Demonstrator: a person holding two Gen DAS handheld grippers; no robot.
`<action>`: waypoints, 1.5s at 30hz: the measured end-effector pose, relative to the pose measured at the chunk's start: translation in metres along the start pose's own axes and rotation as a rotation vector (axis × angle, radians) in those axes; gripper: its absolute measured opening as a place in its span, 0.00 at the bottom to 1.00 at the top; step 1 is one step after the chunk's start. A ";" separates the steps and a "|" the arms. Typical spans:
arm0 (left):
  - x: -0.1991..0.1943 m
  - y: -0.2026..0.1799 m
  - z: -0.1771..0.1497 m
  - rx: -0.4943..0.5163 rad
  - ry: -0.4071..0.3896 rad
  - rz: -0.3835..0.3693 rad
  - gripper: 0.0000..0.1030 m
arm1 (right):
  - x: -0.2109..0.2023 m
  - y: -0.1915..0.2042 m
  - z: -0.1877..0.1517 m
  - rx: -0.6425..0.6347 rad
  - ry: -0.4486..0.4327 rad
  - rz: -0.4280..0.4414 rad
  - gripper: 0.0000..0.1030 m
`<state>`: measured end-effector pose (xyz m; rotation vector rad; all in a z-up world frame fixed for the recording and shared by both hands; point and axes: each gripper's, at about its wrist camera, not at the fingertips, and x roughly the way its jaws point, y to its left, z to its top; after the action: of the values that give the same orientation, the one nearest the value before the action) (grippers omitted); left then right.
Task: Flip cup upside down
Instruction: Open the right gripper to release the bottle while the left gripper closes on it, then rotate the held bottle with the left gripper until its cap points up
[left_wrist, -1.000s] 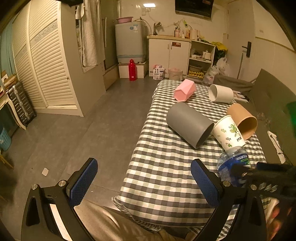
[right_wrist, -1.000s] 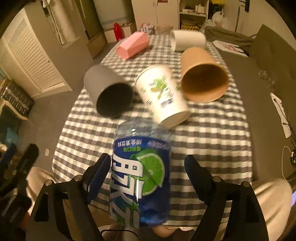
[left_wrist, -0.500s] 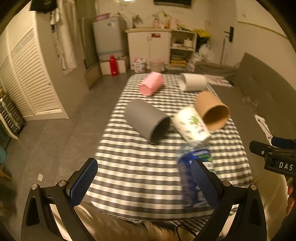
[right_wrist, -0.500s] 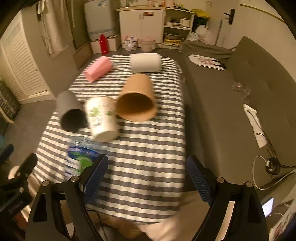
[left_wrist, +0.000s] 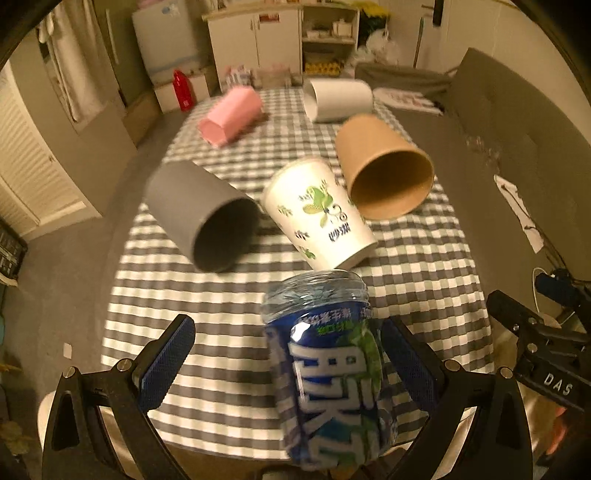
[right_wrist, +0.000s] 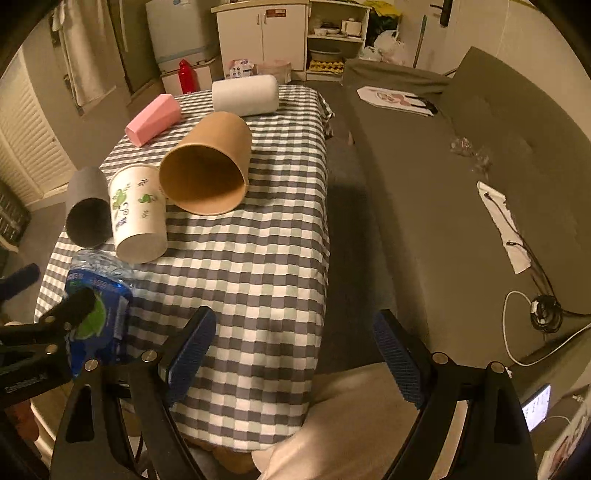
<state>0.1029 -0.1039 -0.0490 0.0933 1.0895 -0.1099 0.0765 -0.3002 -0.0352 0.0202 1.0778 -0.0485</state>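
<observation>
A clear plastic cup with a blue label (left_wrist: 328, 384) lies on its side at the near edge of the checked table (left_wrist: 236, 295). It sits between the fingers of my open left gripper (left_wrist: 288, 365), close to the right finger; I cannot tell whether they touch. In the right wrist view the same cup (right_wrist: 96, 306) is at the far left, partly behind the left gripper's black frame. My right gripper (right_wrist: 293, 358) is open and holds nothing, over the table's front right corner. Its frame (left_wrist: 535, 350) shows right of the cup.
Several other cups lie on their sides farther back: grey (left_wrist: 207, 218), white paper with green print (left_wrist: 317, 218), brown (left_wrist: 384, 170), pink (left_wrist: 231, 118) and white (left_wrist: 340, 99). A grey sofa (right_wrist: 461, 192) runs along the table's right side, and the person's knees are under the near edge.
The left gripper has swung right and down, so the blue-labelled cup now lies between its fingers. The right gripper has drawn off to the right, away from that cup.
</observation>
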 end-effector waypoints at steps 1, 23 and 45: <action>0.003 0.000 0.002 -0.002 0.014 -0.008 1.00 | 0.004 0.000 0.001 0.002 0.006 0.006 0.85; 0.017 0.020 0.013 -0.036 0.127 -0.148 0.73 | 0.018 0.006 0.019 0.018 -0.040 -0.027 0.85; -0.019 0.046 -0.025 0.028 -0.484 0.136 0.73 | -0.004 0.038 0.005 -0.066 -0.076 -0.051 0.85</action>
<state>0.0781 -0.0542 -0.0427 0.1567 0.5965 -0.0220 0.0811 -0.2623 -0.0294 -0.0680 1.0031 -0.0594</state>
